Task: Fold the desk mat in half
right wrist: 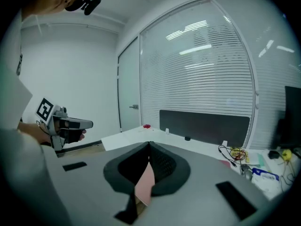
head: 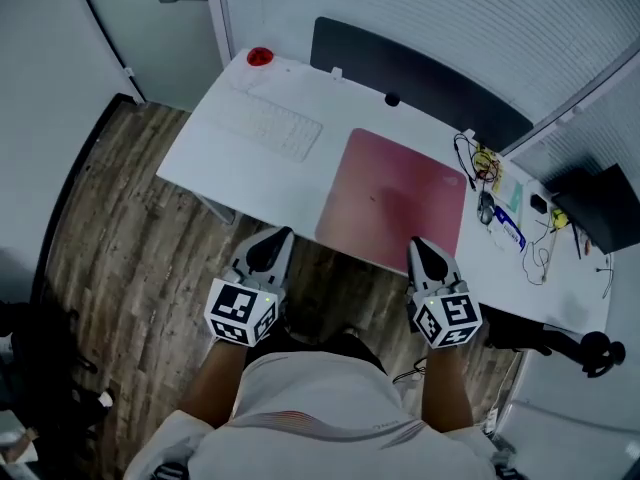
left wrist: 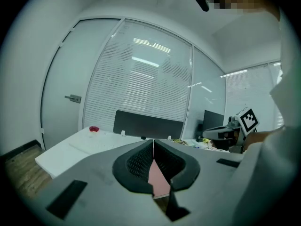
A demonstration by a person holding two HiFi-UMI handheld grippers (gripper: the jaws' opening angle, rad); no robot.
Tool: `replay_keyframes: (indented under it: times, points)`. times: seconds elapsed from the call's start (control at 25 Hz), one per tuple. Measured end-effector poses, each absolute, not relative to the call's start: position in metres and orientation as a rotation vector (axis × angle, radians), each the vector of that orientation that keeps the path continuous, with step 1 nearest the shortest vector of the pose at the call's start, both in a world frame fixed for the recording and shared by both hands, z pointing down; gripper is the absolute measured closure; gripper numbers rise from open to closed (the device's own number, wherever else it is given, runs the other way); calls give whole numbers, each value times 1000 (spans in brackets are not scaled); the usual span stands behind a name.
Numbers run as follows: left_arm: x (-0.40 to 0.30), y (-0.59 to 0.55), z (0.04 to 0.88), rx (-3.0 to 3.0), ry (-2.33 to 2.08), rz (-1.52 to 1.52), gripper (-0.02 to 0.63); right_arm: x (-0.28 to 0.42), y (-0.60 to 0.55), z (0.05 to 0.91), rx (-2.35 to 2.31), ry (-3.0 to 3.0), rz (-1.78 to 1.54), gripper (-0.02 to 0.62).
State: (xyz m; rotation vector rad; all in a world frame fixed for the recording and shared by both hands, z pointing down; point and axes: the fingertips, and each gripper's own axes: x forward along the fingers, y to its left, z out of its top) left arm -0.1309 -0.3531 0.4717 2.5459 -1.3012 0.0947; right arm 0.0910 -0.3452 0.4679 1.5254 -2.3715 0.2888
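A pink desk mat (head: 395, 193) lies flat and unfolded on the white desk (head: 215, 163), its near edge along the desk's front edge. My left gripper (head: 284, 235) hovers just off that front edge, left of the mat's near-left corner, jaws shut and empty. My right gripper (head: 417, 243) hangs over the mat's near edge toward its right side, also shut with nothing held. In the left gripper view the fingertips meet at the left gripper (left wrist: 154, 142), with the mat (left wrist: 157, 180) showing below them. The right gripper view shows the same: right gripper (right wrist: 149, 145), mat (right wrist: 145, 185).
A white keyboard (head: 272, 126) lies left of the mat, and a small red object (head: 259, 57) sits at the desk's far left corner. A dark panel (head: 420, 78) runs along the back. Cables and small items (head: 495, 183) crowd the desk right of the mat. Wood floor lies on the left.
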Motion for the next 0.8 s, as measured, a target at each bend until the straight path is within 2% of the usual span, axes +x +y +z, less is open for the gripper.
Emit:
replay_keyframes:
  times: [0.4, 0.44, 0.48, 0.52, 0.8]
  points:
    - [-155, -383, 499, 2524, -1183, 144, 591, 39, -364, 523, 1415, -2228, 326, 541]
    - [-154, -383, 501, 2520, -1179, 146, 591, 34, -365, 534, 1363, -2215, 322, 516]
    - [-153, -383, 503, 2516, -1177, 150, 591, 28, -366, 546, 1305, -2203, 322, 430]
    - [-153, -382, 506, 2511, -1180, 158, 591, 22, -367, 560, 1250, -2186, 322, 402]
    - [-174, -372, 531, 2403, -1240, 206, 591, -22, -372, 671, 900, -2011, 175, 385]
